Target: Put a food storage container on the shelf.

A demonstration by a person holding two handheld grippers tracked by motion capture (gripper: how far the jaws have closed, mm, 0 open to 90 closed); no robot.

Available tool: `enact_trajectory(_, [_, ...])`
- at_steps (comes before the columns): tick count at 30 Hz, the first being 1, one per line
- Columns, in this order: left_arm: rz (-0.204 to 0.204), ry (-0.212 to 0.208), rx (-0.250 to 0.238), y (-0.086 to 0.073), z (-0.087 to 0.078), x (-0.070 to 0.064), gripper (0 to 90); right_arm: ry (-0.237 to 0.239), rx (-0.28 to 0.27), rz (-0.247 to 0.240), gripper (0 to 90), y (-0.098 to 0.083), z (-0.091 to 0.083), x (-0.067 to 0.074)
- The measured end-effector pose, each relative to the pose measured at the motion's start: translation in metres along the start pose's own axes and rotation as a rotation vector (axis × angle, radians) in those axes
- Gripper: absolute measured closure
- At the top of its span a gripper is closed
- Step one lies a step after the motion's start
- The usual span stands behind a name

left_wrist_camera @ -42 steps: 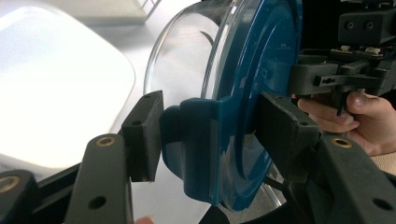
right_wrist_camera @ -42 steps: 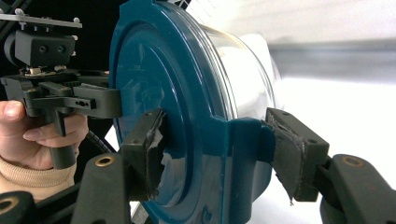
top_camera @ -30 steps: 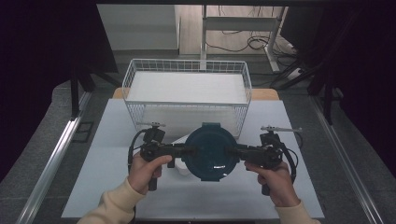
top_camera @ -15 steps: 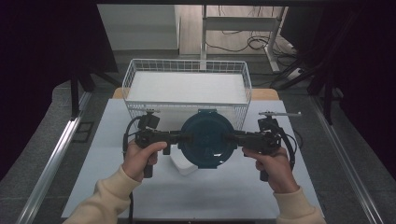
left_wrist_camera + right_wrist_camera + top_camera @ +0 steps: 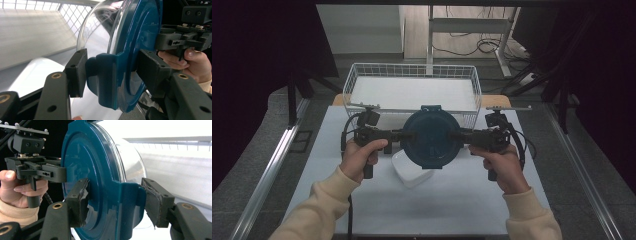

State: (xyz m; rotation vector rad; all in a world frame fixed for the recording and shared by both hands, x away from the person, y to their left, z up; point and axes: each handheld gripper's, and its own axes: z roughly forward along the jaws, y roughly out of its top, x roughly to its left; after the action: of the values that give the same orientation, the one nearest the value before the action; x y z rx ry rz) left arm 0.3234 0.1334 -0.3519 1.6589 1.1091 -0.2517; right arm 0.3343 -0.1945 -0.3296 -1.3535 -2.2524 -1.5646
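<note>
A round container (image 5: 430, 139) with a dark blue lid and a clear bowl hangs above the white table, lid facing up toward the camera. My left gripper (image 5: 404, 135) is shut on its left side latch and my right gripper (image 5: 457, 135) on its right side latch. In the left gripper view the pads of the left gripper (image 5: 110, 72) clamp the blue latch tab (image 5: 105, 75). In the right gripper view the right gripper (image 5: 115, 197) squeezes the opposite tab (image 5: 125, 202). The clear bowl (image 5: 97, 32) points toward the basket.
A white wire basket (image 5: 349, 87) stands just behind the container, its floor bare. A white dish-like piece (image 5: 412, 172) lies on the table (image 5: 462, 210) under the container's near edge. Metal rails run along both sides of the table.
Both grippers have risen and moved away from the person toward the basket, carrying the container between them. The white piece beneath it has come into view.
</note>
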Motion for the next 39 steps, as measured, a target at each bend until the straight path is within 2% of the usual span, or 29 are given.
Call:
enact_trajectory(14, [0.020,0.006,-0.020,0.035,-0.015,0.004,42.9,0.008,-0.013,-0.027,41.7,0.036,0.009,0.006])
enact_trajectory(25, [-0.007,-0.006,-0.025,0.057,-0.020,0.016,42.8,0.007,-0.007,-0.039,41.8,0.062,0.019,0.007])
enact_trajectory(39, [-0.021,-0.017,-0.022,0.087,-0.022,0.028,42.7,-0.001,-0.007,-0.040,41.9,0.091,0.030,0.003])
